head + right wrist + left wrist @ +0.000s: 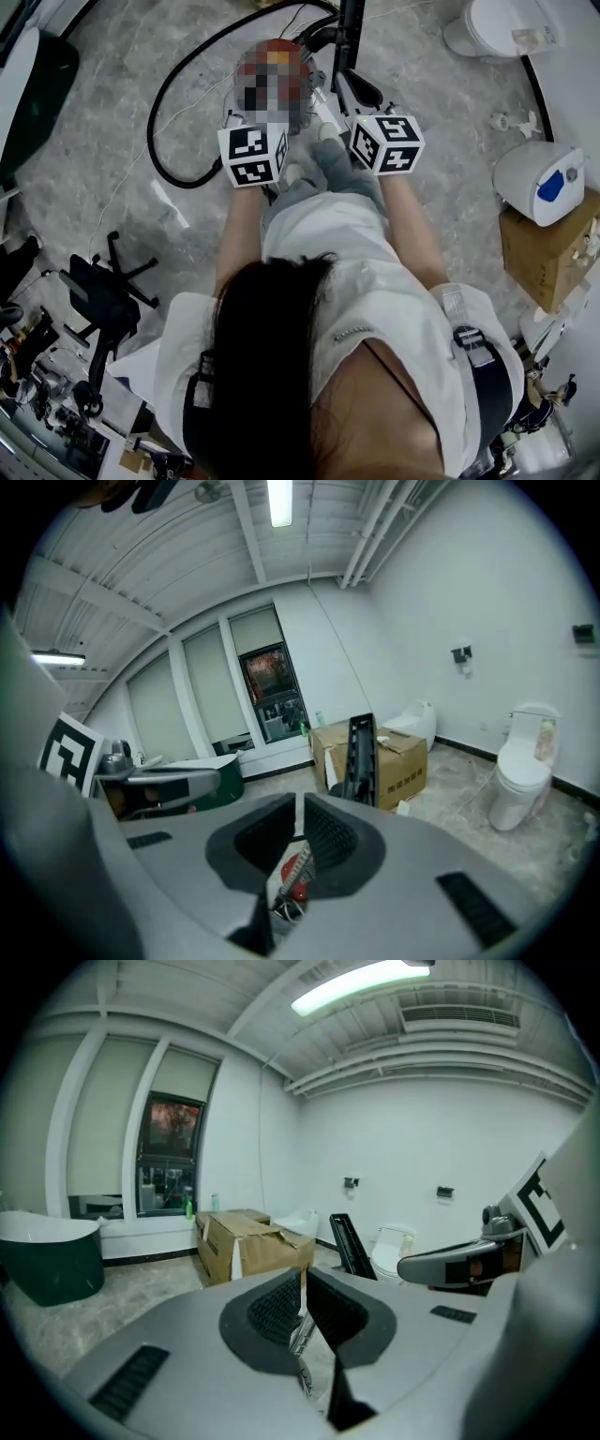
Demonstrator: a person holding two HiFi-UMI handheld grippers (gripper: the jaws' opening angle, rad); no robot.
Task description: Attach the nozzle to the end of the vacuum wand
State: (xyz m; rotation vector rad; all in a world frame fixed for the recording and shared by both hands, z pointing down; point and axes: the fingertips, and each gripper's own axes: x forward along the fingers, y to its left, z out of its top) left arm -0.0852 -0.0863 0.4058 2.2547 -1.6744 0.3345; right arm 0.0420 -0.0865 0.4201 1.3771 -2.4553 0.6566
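In the head view both grippers are held side by side over the red vacuum body (281, 49), which is partly covered by a mosaic patch; their marker cubes (253, 155) (386, 142) face up. My left gripper (302, 1283) is shut with nothing between its pads. My right gripper (298, 813) is also shut and empty; the red vacuum body (294, 874) shows below its jaws. A long black upright piece (359, 757) (352, 1246) (349, 37) stands just beyond both grippers, untouched. Whether it is the wand or the nozzle I cannot tell.
A black hose (173, 103) loops on the marble floor to the left. A cardboard box (394, 761) (248, 1241), a toilet (520, 771) and a green tub (47, 1260) stand ahead. At the right sit a white appliance (539, 183) and a box (548, 244); a chair base (103, 291) lies at the left.
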